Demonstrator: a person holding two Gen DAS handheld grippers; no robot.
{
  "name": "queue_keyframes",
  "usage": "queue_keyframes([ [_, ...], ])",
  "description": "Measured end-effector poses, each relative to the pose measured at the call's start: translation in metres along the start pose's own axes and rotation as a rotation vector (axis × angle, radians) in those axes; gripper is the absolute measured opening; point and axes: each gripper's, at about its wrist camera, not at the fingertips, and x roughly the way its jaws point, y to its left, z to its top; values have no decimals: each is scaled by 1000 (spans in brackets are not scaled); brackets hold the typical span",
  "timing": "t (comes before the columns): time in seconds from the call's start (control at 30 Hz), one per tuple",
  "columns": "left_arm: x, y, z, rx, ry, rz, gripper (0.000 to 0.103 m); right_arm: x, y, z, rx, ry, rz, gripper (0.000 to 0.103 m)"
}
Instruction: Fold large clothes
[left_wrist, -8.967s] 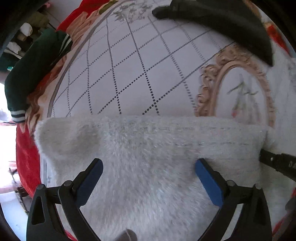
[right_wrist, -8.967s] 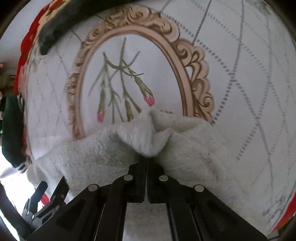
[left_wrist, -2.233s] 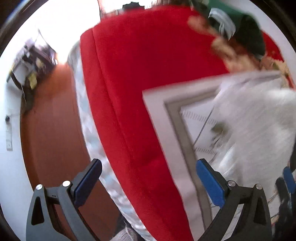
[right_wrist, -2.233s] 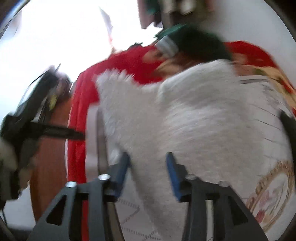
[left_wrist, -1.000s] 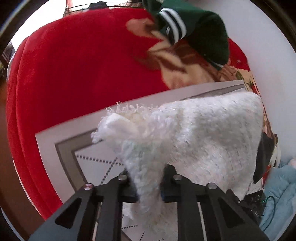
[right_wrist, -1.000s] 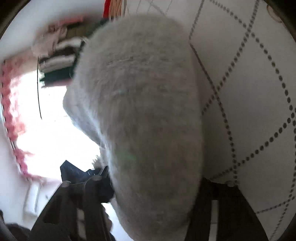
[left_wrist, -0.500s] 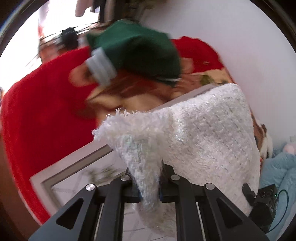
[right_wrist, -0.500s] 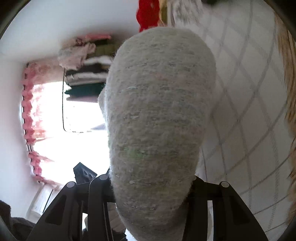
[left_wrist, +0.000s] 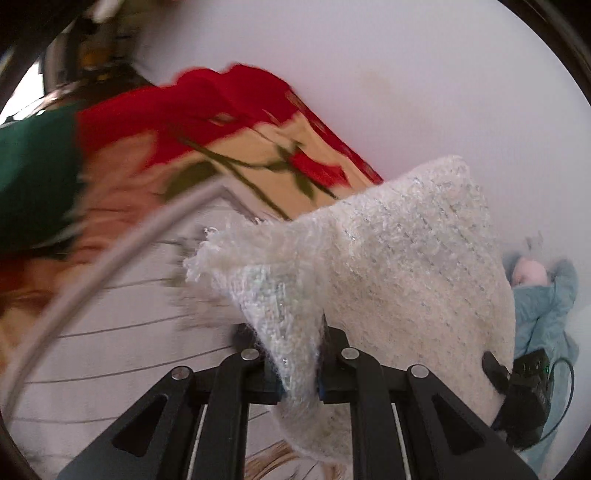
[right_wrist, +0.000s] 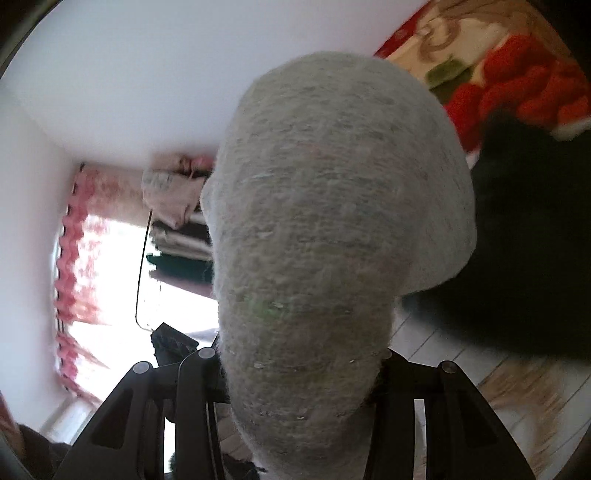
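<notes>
The white fuzzy sweater (left_wrist: 388, 266) hangs in the air above the patterned bedspread (left_wrist: 110, 321), with the left gripper (left_wrist: 299, 373) clamped tight on a thin fringed edge and the right gripper (right_wrist: 299, 373) closed around a thick bundled wad of the same knit. In my judgement the likeliest trouble is the slim pinch on the left: the loose, fluffy yarn could slide out from between the pads if the garment swings or its weight pulls sideways. The bunched right-hand hold could also drop hidden layers, landing the sweater crooked on the bedspread near the green garment (left_wrist: 33, 177).
</notes>
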Motion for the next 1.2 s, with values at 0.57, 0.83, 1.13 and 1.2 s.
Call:
queue_keyframes([
  [0.57,99,-54,-60,360,161,181,103,-104,-92,34,31,-27,-565,83],
  [0.83,29,-82,-60,533,131,318,103,-124,12,-50,-118,-180,-1189,87],
  [1.13,-128,-129,-72,624,65,279,103,-91,228,-142,-177,-295,-1355,87],
  [1.2,-168,-138,-76,637,48,271,103,-101,276,-163,-199,-325,-1361,87],
])
